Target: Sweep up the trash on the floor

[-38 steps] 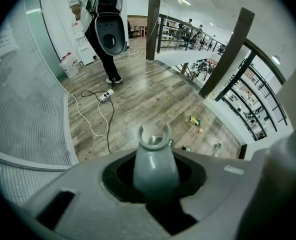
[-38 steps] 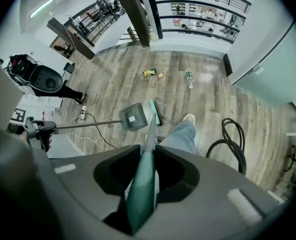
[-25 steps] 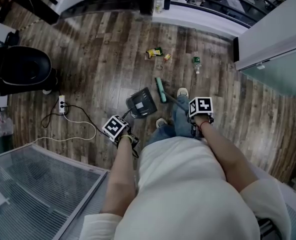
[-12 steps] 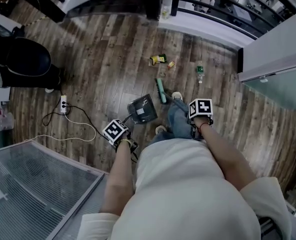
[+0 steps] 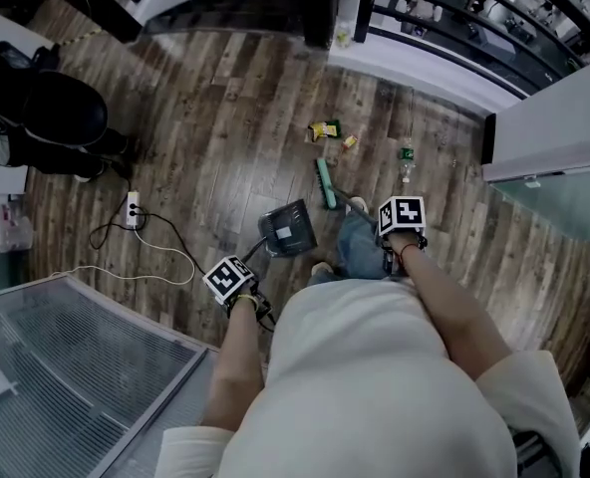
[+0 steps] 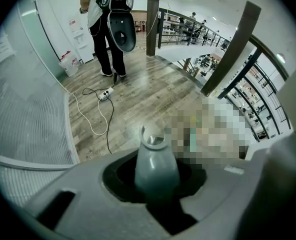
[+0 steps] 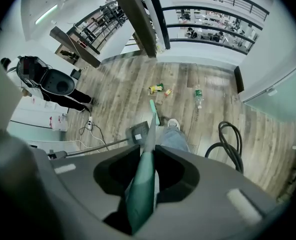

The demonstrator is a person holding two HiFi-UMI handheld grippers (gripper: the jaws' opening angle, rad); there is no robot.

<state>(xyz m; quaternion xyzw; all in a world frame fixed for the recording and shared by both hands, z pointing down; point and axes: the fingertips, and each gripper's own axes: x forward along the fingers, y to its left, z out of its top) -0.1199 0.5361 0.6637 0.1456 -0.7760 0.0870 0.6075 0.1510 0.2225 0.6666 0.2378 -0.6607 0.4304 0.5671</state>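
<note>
My left gripper (image 5: 233, 281) is shut on the grey handle (image 6: 155, 166) of a dark grey dustpan (image 5: 287, 229) that rests on the wood floor ahead of me. My right gripper (image 5: 399, 223) is shut on the green broom handle (image 7: 142, 186); the green broom head (image 5: 325, 183) lies on the floor just short of the trash. The trash is a yellow wrapper (image 5: 324, 129), a small scrap (image 5: 350, 141) and a plastic bottle (image 5: 407, 157). The right gripper view shows the same wrapper (image 7: 156, 88), the bottle (image 7: 198, 95) and the dustpan (image 7: 138, 132).
A person in black (image 5: 46, 118) stands at the left. A power strip with cables (image 5: 133, 209) lies on the floor. A glass partition (image 5: 66, 366) is at the lower left, a railing (image 5: 454, 28) at the top, and a black hose coil (image 7: 229, 141) to my right.
The broom head and the dustpan have both moved forward, closer to the trash. The person holding the grippers has stepped forward with them.
</note>
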